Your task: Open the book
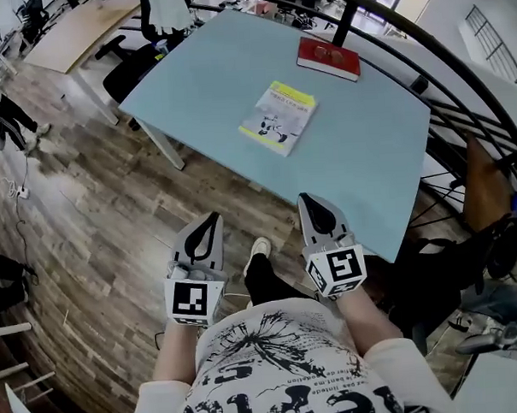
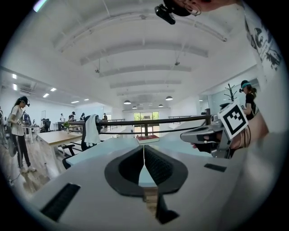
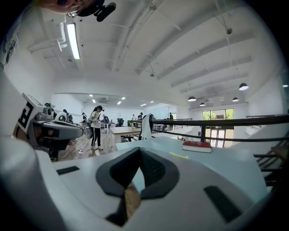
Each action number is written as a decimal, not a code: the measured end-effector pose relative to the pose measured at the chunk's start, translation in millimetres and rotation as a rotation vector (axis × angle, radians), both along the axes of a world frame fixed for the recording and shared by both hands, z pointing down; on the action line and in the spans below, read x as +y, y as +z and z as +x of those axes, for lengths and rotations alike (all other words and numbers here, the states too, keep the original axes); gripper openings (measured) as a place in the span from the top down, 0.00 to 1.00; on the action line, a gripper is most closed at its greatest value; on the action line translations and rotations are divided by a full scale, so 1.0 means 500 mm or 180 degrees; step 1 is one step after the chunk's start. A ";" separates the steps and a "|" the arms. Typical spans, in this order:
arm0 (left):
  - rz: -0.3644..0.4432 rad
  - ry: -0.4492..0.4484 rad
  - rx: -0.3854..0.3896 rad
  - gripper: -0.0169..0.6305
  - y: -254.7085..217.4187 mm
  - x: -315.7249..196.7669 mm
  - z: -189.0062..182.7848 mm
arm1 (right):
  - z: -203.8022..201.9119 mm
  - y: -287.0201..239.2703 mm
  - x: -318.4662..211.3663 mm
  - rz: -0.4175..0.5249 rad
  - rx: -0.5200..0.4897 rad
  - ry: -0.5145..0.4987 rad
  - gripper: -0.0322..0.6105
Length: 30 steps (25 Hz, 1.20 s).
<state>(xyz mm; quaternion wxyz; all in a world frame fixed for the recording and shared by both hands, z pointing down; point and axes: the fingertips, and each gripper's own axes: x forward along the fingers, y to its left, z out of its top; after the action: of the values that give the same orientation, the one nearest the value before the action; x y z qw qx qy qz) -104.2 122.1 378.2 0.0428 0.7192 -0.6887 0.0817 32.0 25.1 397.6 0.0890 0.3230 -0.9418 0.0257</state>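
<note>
My left tool and right tool are both pinched closed and empty, by the near edge of the surface. The yellow-edged book lies closed mid-surface. A red book lies far right.

Open-plan office: desks, swivel chairs

A pale blue tabletop carries a book with a yellow-and-white cover bearing black drawings, and a red book. The floor is streaked grey-brown wood planks. The left claw and right claw are pale grey with black pads and black-and-white square markings. The shirt is white with black print.
</note>
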 end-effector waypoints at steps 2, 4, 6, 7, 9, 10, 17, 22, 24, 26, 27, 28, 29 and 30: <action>-0.0014 0.0122 -0.0047 0.94 -0.003 -0.063 -0.012 | -0.016 0.003 -0.058 -0.0003 -0.0007 0.0085 0.93; 0.0000 0.0223 -0.0097 0.94 -0.011 -0.126 -0.026 | -0.029 0.000 -0.115 0.0005 -0.0039 0.0169 0.93; 0.0025 0.0280 -0.0105 0.94 -0.018 -0.187 -0.044 | -0.040 -0.004 -0.166 0.0018 -0.0069 0.0240 0.93; 0.0038 0.0307 -0.0099 0.94 -0.021 -0.218 -0.052 | -0.043 -0.006 -0.191 0.0026 -0.0077 0.0279 0.93; 0.0048 0.0378 -0.0111 0.94 -0.022 -0.281 -0.064 | -0.042 -0.009 -0.240 0.0034 -0.0082 0.0375 0.93; 0.0049 0.0416 -0.0127 0.94 -0.021 -0.312 -0.067 | -0.040 -0.009 -0.264 0.0030 -0.0082 0.0424 0.93; -0.0101 0.0860 -0.0147 0.94 0.032 -0.472 -0.046 | -0.023 0.005 -0.361 0.0026 0.0025 0.0723 0.93; -0.0237 0.1379 -0.0144 0.94 0.084 -0.542 -0.002 | -0.005 0.029 -0.399 -0.0060 0.0033 0.1066 0.93; -0.0294 0.1634 -0.0124 0.94 0.104 -0.568 0.014 | 0.000 0.038 -0.402 -0.0090 0.0053 0.1246 0.93; -0.0358 0.1907 -0.0128 0.94 0.123 -0.593 0.030 | 0.004 0.042 -0.407 -0.0114 0.0059 0.1442 0.93; -0.0407 0.2034 -0.0135 0.94 0.136 -0.601 0.038 | 0.004 0.045 -0.407 -0.0132 0.0057 0.1529 0.93; -0.0468 0.2150 -0.0146 0.94 0.151 -0.607 0.044 | 0.004 0.050 -0.406 -0.0153 0.0058 0.1608 0.93; -0.0534 0.2260 -0.0163 0.94 0.168 -0.611 0.049 | 0.002 0.056 -0.405 -0.0178 0.0060 0.1684 0.93; -0.0603 0.2370 -0.0184 0.94 0.186 -0.616 0.055 | 0.001 0.063 -0.404 -0.0205 0.0063 0.1759 0.93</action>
<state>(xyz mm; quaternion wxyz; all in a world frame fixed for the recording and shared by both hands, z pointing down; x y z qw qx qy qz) -76.6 -185.7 471.1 0.0571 0.9103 -0.3707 0.1751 32.3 -177.0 429.2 0.0981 0.5649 -0.8158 0.0758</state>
